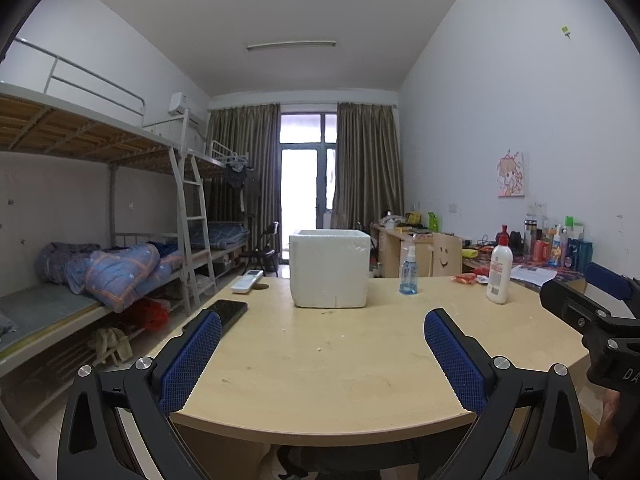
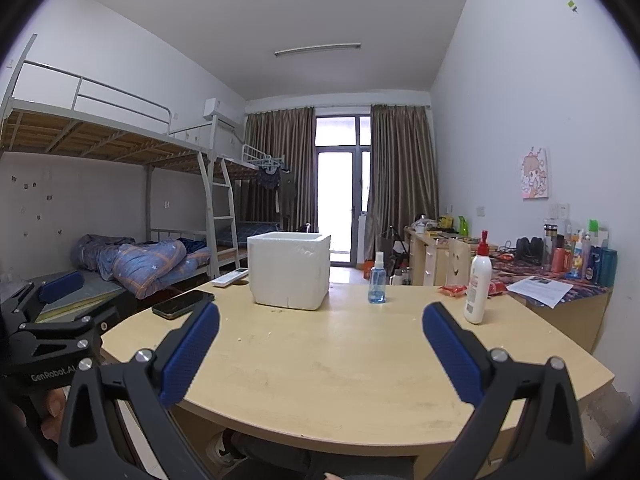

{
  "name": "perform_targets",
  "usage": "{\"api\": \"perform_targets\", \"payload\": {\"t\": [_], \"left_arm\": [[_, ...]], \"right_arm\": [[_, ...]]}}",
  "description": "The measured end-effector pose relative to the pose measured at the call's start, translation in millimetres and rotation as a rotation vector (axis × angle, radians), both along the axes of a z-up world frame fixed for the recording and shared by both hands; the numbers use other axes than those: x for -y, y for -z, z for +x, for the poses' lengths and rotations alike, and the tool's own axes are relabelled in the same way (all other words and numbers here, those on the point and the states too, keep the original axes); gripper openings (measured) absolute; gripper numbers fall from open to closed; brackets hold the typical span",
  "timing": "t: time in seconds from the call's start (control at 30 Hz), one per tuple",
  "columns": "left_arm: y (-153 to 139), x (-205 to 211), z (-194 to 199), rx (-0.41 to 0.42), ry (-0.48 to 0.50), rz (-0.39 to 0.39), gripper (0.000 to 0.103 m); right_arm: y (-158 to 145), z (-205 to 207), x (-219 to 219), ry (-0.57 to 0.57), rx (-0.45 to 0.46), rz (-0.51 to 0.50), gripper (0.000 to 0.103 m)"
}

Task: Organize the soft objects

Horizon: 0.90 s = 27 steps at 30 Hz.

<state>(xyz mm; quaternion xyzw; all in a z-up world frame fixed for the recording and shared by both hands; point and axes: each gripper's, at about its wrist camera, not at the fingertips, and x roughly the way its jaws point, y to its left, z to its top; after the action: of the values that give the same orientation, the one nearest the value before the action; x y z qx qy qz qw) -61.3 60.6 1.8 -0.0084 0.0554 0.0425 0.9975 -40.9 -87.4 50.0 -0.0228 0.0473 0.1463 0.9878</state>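
Observation:
A white foam box (image 1: 329, 268) stands open-topped near the far edge of a light wooden table (image 1: 320, 364); it also shows in the right wrist view (image 2: 289, 270). My left gripper (image 1: 322, 328) is open and empty, held above the table's near edge. My right gripper (image 2: 321, 322) is open and empty beside it. A small red soft packet (image 1: 465, 278) lies at the far right of the table, also in the right wrist view (image 2: 453, 289). What is inside the box is hidden.
On the table are a black phone (image 1: 226, 313), a white remote (image 1: 247, 281), a blue spray bottle (image 1: 408, 270) and a white lotion bottle (image 1: 499, 268). Bunk beds stand left; a cluttered desk (image 2: 560, 280) stands right.

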Motion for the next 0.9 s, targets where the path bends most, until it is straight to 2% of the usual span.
{"api": "perform_targets", "payload": {"t": [0.9], "left_arm": [[0.2,-3.1,-1.4,-0.006,0.024,0.012,0.102]], "right_arm": [[2.4,3.5,-1.0,-0.006,-0.016,-0.020,0.103]]}}
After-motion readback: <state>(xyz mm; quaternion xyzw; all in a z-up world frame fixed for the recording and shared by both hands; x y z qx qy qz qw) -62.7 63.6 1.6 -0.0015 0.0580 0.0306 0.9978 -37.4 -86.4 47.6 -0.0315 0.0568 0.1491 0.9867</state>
